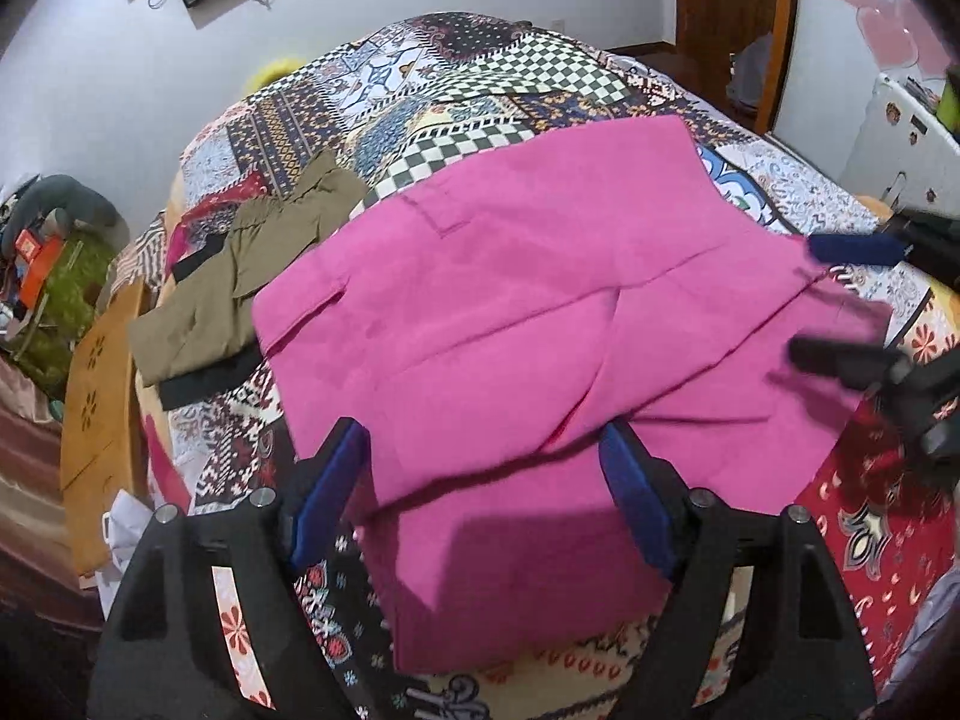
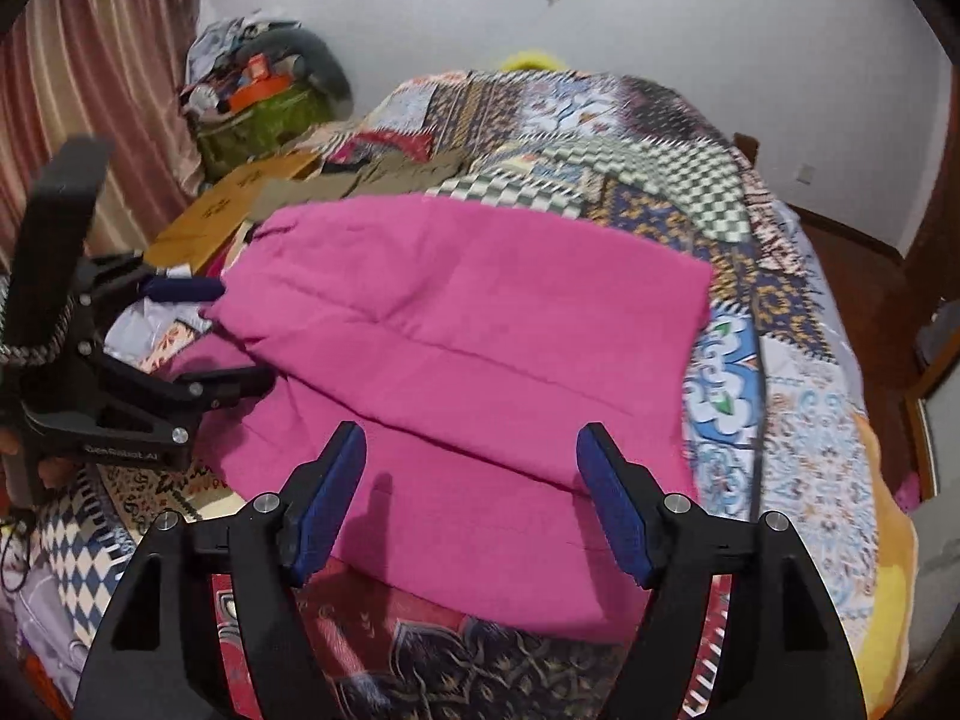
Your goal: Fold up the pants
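Observation:
Pink pants (image 1: 540, 324) lie folded over on the patchwork bedspread (image 1: 456, 78), with an upper layer resting on a lower one; they also show in the right wrist view (image 2: 468, 336). My left gripper (image 1: 483, 480) is open and empty just above the pants' near edge. My right gripper (image 2: 471, 480) is open and empty above the pants' near side. The right gripper shows at the right edge of the left wrist view (image 1: 840, 300), open. The left gripper shows at the left of the right wrist view (image 2: 228, 336), open beside the pants.
Folded olive pants (image 1: 240, 282) lie on the bed left of the pink ones, over a dark garment. A wooden board (image 1: 102, 420) stands at the bed's left edge. A cluttered pile (image 2: 258, 96) sits by the curtain. A white cabinet (image 1: 900, 138) stands at the right.

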The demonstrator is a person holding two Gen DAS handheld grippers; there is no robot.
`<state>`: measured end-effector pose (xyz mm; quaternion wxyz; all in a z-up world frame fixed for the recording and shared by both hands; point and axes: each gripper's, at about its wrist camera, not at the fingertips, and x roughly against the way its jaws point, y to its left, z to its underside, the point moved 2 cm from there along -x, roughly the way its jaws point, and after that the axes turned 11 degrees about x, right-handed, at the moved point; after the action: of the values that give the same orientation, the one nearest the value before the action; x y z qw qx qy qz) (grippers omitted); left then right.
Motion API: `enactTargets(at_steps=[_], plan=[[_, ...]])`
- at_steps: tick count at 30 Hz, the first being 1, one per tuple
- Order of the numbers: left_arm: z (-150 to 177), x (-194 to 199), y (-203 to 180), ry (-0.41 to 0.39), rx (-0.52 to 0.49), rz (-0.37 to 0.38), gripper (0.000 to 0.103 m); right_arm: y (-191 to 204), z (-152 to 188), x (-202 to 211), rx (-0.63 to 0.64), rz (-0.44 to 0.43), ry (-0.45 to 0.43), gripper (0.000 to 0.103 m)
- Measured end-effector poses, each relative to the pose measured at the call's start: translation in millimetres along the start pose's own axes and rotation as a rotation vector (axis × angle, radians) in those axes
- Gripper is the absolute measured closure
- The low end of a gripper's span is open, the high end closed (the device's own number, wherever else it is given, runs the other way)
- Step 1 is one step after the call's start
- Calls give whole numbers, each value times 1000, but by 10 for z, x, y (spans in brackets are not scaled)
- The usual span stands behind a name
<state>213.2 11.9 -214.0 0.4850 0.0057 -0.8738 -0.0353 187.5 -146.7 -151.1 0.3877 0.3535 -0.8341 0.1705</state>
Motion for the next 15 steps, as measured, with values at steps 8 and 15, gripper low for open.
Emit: enactTargets(at_steps=[8,15], plan=[[-194,76,12,-11,25,84,42,147,-130,-294,51,-34,60,39],[-126,-4,-118,21,9,128,44,76,-302,-305,26,-48,25,92]])
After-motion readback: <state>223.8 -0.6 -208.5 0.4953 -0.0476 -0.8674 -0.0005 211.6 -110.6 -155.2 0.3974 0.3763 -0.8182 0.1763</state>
